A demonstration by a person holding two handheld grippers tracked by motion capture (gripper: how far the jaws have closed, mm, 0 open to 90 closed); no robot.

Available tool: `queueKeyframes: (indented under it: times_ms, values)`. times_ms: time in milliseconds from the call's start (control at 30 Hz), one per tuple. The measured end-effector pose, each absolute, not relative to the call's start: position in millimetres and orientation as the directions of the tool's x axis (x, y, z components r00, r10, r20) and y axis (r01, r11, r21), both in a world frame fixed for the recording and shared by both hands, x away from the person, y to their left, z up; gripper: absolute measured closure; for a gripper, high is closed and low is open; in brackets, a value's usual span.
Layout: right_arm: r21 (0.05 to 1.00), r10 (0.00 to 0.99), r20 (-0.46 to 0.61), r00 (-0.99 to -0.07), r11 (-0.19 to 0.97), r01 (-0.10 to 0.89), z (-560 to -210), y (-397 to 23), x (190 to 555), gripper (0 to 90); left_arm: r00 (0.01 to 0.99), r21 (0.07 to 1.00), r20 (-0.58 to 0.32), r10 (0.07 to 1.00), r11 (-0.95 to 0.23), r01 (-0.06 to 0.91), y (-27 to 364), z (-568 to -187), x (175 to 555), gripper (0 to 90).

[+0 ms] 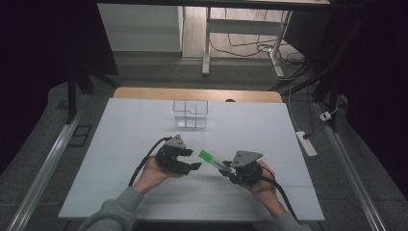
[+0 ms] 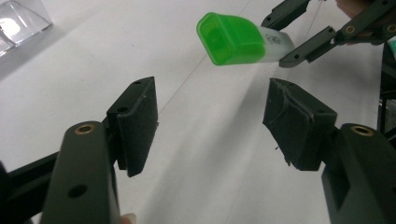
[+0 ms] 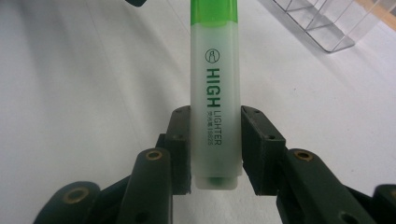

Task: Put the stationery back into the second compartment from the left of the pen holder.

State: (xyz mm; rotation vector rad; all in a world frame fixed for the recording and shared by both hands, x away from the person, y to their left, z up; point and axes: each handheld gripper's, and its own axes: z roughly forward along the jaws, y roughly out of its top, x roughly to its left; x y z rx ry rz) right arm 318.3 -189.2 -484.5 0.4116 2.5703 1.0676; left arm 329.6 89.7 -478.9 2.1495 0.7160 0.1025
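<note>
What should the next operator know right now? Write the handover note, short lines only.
Right tongs: shut on the highlighter, gripping its pale barrel, green cap pointing at the left tongs.
Left tongs: open, nothing between them, just short of the cap.
Clear organizer: far side of the white table.
Done: highlighter lifted.
Left: cap is on; probably pull it off, or carry the highlighter to the organizer.
</note>
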Motion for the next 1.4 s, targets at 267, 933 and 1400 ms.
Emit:
queueKeyframes:
  times_ms: [267, 933, 1400]
  values:
    - [0.724, 0.383, -0.198, -0.902, 0.678, 0.129, -487, -187, 317, 64.9, 0.826, 0.763, -0.197, 0.528, -0.446, 0.468, 86, -479, 330, 34.9]
    - [0.714, 0.348, -0.272, -0.897, 0.698, 0.054, -494, -175, 309, 64.8, 0.807, 0.760, -0.273, 0.523, -0.397, 0.514, 71, -487, 334, 50.5]
    - [0.678, 0.344, -0.277, -0.897, 0.731, 0.071, -501, -174, 313, 62.4, 0.847, 0.794, -0.320, 0.424, -0.367, 0.484, 70, -482, 329, 73.3]
